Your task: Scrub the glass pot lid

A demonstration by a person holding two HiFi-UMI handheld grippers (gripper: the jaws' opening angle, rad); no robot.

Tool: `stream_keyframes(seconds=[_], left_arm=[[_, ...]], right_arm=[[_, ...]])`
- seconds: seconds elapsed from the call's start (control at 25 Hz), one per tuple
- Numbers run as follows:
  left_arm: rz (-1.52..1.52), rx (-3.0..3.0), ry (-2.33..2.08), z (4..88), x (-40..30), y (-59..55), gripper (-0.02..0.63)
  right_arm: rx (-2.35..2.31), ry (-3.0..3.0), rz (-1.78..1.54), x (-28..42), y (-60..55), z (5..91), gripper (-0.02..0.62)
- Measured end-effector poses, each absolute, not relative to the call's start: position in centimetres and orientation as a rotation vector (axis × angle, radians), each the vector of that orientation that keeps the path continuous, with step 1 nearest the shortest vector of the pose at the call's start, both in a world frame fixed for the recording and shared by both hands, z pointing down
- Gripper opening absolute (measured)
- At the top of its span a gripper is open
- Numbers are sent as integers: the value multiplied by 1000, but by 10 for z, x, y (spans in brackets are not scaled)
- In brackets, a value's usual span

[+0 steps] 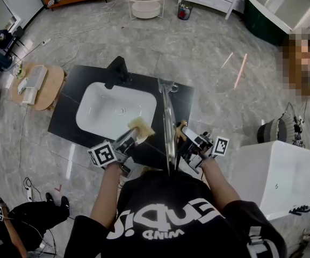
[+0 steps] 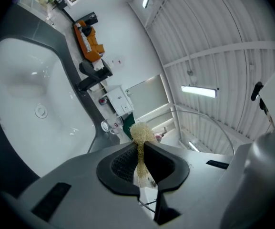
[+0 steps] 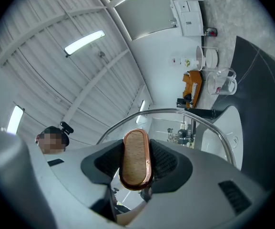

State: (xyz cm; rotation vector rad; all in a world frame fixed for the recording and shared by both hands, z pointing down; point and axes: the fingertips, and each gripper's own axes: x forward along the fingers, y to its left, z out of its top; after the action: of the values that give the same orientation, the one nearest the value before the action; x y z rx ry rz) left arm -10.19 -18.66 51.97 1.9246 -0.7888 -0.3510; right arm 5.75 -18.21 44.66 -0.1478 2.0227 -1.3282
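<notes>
Person's black shirt (image 1: 171,219) nearest, at 6 o'clock. Left gripper (image 1: 135,136): jaws pinched almost closed on a thin yellow scrub pad (image 1: 142,128), over the white sink (image 1: 98,106) set in the dark table (image 1: 69,112). Glass pot lid (image 1: 168,125) stands on edge at the pad's 3 o'clock, near it. Right gripper (image 1: 187,140): jaws part-open, clamped on the lid's wooden knob (image 3: 135,159).

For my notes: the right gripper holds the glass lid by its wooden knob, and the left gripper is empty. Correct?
Not empty: the left gripper view shows the left gripper shut on a yellow scrub pad. The right gripper holds the glass lid by its wooden knob.
</notes>
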Motion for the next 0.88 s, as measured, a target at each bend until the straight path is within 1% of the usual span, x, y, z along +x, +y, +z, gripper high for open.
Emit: stream_keyframes(seconds=[0.2,0.32,0.88], left_arm=[[-394,1902,-848,521,-129,-183,43],[-396,1900,-875,521,-134,-180,43],[-389,1932,-883,515,-130,-179,43]], right_arm=[[-239,2030,-1307,82,-188,454,169],[-326,2098,-1290,89,-192,459,169],[-721,2627,-1163,73,-203,481,169]])
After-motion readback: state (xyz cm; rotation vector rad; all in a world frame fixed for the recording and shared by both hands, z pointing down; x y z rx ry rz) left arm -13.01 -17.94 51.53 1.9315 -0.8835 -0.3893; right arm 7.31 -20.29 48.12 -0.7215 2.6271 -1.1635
